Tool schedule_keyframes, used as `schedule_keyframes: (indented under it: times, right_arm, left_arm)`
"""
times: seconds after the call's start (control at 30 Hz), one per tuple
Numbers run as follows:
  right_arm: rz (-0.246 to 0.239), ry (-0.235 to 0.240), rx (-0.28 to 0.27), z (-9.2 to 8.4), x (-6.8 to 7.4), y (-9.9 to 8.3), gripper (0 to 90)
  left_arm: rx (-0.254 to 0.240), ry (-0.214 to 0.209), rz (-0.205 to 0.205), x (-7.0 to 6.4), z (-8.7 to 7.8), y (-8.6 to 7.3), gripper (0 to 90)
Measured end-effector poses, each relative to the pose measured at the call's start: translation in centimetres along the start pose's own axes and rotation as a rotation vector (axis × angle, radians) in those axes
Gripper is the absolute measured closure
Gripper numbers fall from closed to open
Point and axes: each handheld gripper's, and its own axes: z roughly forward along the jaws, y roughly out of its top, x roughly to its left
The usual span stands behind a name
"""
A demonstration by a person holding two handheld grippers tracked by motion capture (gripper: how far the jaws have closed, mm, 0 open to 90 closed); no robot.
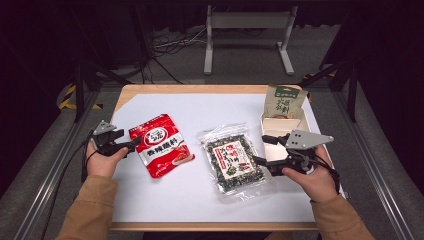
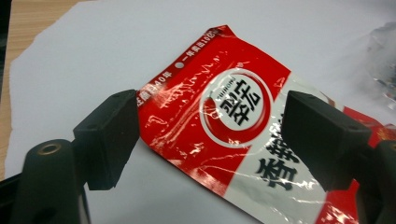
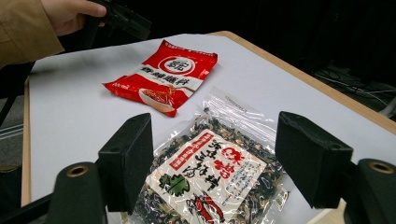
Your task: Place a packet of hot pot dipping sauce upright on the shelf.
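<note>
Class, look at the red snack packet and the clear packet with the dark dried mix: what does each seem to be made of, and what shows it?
Red snack packet: likely glossy printed plastic film; creases catch glare. Clear packet of dark dried mix: transparent shiny plastic; contents show through.

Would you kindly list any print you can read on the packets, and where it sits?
"香辣" in black: red packet, under its round logo.
Logo characters and white top line: too stylised or small to read.
Clear packet label: red characters, illegible.
Green pouch: too blurred.
</note>
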Motion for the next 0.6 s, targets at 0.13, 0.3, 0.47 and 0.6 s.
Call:
schedule_keyframes:
  times: [0.13,0.3,0.47,0.6]
  right_arm:
    - [0.002,-0.005,0.000,-0.2,0.0,-0.1,29.0]
    - [0.003,-0.008,0.003,-0.4,0.2,-0.2,29.0]
    - [0.002,-0.003,0.008,-0.2,0.2,-0.4,29.0]
    - [-0.001,0.009,0.019,0.2,0.4,-0.6,29.0]
  left_arm:
    - [-0.017,0.007,-0.033,0.7,0.6,0.1,21.6]
    - [-0.007,0.048,-0.022,1.3,1.5,0.2,24.9]
    - [-0.004,0.059,-0.038,2.0,2.2,0.4,25.0]
    - [0.008,0.069,-0.057,2.7,3.0,0.2,25.2]
